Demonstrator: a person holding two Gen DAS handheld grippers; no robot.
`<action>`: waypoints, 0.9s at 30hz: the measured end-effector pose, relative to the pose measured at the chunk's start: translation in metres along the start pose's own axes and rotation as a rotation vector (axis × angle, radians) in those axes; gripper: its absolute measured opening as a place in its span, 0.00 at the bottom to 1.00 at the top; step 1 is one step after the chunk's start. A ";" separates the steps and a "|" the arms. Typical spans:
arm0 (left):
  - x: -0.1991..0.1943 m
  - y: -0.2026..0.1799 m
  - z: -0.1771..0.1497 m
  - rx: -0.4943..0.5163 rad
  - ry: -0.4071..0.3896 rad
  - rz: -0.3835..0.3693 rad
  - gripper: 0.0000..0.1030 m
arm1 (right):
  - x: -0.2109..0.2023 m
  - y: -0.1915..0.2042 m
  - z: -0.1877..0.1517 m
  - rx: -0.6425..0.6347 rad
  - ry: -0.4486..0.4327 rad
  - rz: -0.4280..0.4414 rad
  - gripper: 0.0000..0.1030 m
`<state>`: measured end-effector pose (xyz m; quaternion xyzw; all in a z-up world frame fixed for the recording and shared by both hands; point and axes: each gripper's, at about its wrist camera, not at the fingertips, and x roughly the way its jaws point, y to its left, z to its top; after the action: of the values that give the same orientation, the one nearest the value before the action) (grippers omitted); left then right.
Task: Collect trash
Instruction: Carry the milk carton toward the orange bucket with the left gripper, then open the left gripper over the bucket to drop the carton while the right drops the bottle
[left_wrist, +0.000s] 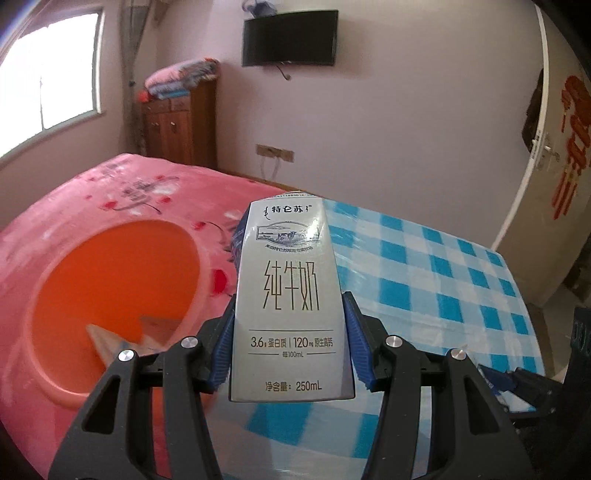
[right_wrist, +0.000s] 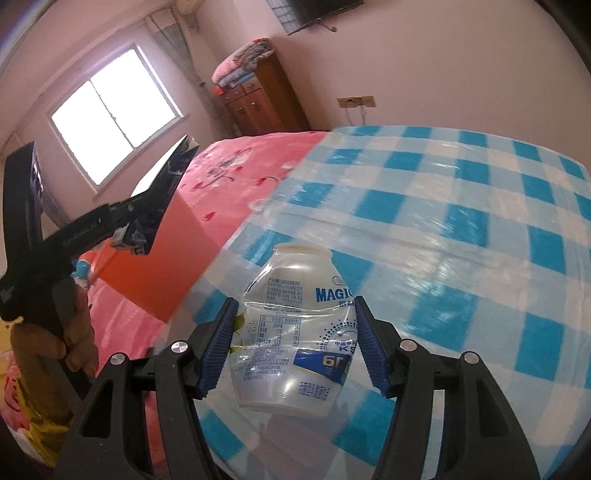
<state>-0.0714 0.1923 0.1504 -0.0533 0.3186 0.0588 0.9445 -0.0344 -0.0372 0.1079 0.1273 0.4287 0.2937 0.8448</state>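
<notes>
Both tools angled down w/ carton (left_wrist: 288, 295), bottle (right_wrist: 295, 332).

The milk carton (left_wrist: 286, 299) is held upright between the left tongs (left_wrist: 288, 343), lifted clear of the surface (left_wrist: 443, 280) that stretches ahead and to the right. To the carton's left, a basin (left_wrist: 110, 302) is seen sitting on the bed (left_wrist: 92, 199), with scraps (left_wrist: 122, 338) lying inside it. The bed is set directly against the surface's left edge. Behind the bed, a cabinet (left_wrist: 177, 122) is found against the far wall, with folded blankets (left_wrist: 181, 77) stacked on top. A television (left_wrist: 290, 37) is mounted on the wall above. A door (left_wrist: 554, 177) stands at far right. In the right wrist view, a crumpled bottle (right_wrist: 291, 332) is gripped between the right tongs (right_wrist: 293, 343), above the surface's near edge.
</notes>
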 end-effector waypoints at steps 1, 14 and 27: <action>-0.003 0.006 0.001 0.000 -0.008 0.017 0.53 | 0.002 0.006 0.004 -0.005 0.001 0.014 0.61; -0.013 0.096 0.006 -0.068 -0.029 0.174 0.53 | 0.042 0.101 0.061 -0.121 0.010 0.157 0.61; 0.009 0.138 -0.004 -0.132 0.030 0.206 0.53 | 0.087 0.177 0.104 -0.222 -0.007 0.229 0.61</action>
<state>-0.0868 0.3287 0.1325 -0.0832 0.3318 0.1757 0.9231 0.0205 0.1598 0.1968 0.0822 0.3731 0.4333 0.8163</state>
